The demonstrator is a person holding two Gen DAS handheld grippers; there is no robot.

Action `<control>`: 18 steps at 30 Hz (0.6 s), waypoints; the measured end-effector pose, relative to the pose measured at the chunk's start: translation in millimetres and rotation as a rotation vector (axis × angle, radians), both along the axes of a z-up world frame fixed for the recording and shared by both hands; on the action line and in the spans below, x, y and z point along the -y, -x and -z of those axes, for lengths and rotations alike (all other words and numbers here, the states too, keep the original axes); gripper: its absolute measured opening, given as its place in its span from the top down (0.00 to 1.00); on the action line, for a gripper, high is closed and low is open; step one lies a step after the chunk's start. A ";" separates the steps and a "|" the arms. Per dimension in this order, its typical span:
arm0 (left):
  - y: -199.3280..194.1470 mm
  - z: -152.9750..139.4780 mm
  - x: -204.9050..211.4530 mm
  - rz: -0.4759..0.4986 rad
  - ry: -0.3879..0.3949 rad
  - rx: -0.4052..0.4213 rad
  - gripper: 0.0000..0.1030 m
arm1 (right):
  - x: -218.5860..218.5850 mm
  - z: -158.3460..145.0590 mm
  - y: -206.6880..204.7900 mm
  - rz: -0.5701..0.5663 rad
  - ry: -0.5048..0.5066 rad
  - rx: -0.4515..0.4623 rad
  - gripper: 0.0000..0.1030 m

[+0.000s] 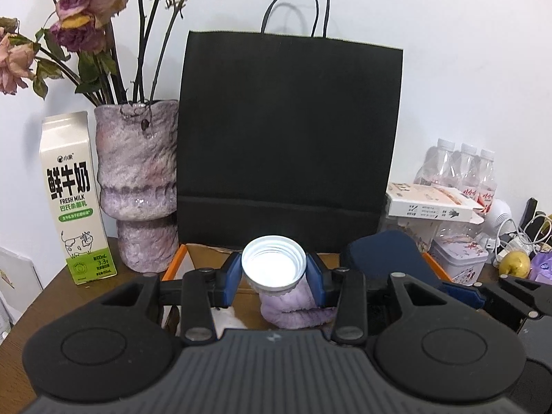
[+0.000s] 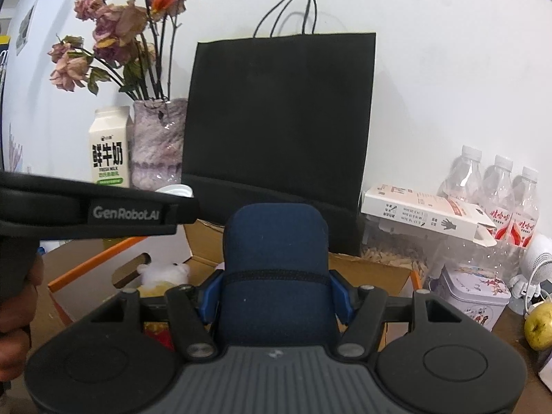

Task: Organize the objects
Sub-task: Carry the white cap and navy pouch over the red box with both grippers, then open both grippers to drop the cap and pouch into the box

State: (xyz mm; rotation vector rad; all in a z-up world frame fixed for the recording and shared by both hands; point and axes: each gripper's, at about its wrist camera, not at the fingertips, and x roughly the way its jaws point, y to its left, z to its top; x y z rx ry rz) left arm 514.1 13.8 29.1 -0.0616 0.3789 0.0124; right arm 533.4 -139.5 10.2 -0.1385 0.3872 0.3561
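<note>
- Left gripper (image 1: pixel 274 276): closed on a small purple vase (image 1: pixel 296 305), the blue pads pressing on both sides of its neck just below the white rim. The vase mouth faces the camera, showing a white ridged interior.
- Right gripper (image 2: pixel 276 293): closed on a navy blue pouch (image 2: pixel 276 265), held upright with its rounded top uppermost; the pads grip its sides at the zip seam.
- Both held items hang above an open cardboard box (image 2: pixel 372 269) with orange-edged flaps, which stands on the brown worktop (image 1: pixel 31 310).
- Inside the box, at its left side, lies a white plush item (image 2: pixel 165 272) with something yellow below it; details cannot be made out.
- In the right wrist view the left gripper body crosses the left of the frame, and part of a hand (image 2: pixel 17 314) shows at the left edge.
- Behind the box: a black paper bag (image 1: pixel 289 141) with cord handles, standing upright against the white wall.
- Left of the bag: a large purple vase (image 1: pixel 138 186) with dried roses, and beside it a milk carton (image 1: pixel 74 200).
- Right of the bag: three clear bottles (image 2: pixel 493 193), a white carton (image 2: pixel 424 210) lying tilted on a clear container, a printed tin (image 2: pixel 472 293) and a yellow-green fruit (image 2: pixel 538 326).
</note>
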 end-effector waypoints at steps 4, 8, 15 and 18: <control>-5.1 6.2 -0.5 -0.001 -0.004 -0.019 0.60 | 3.9 4.4 -7.7 0.013 -0.002 -0.020 0.40; -10.7 12.3 -1.4 -0.004 -0.009 -0.044 0.60 | 8.6 9.1 -13.6 0.030 -0.002 -0.034 0.40; -14.1 18.2 -3.3 -0.008 -0.009 -0.064 0.54 | 10.1 14.2 -18.6 0.027 -0.005 -0.058 0.39; -12.3 18.2 -3.5 -0.026 -0.012 -0.056 0.12 | 11.0 14.9 -19.5 0.028 -0.009 -0.067 0.31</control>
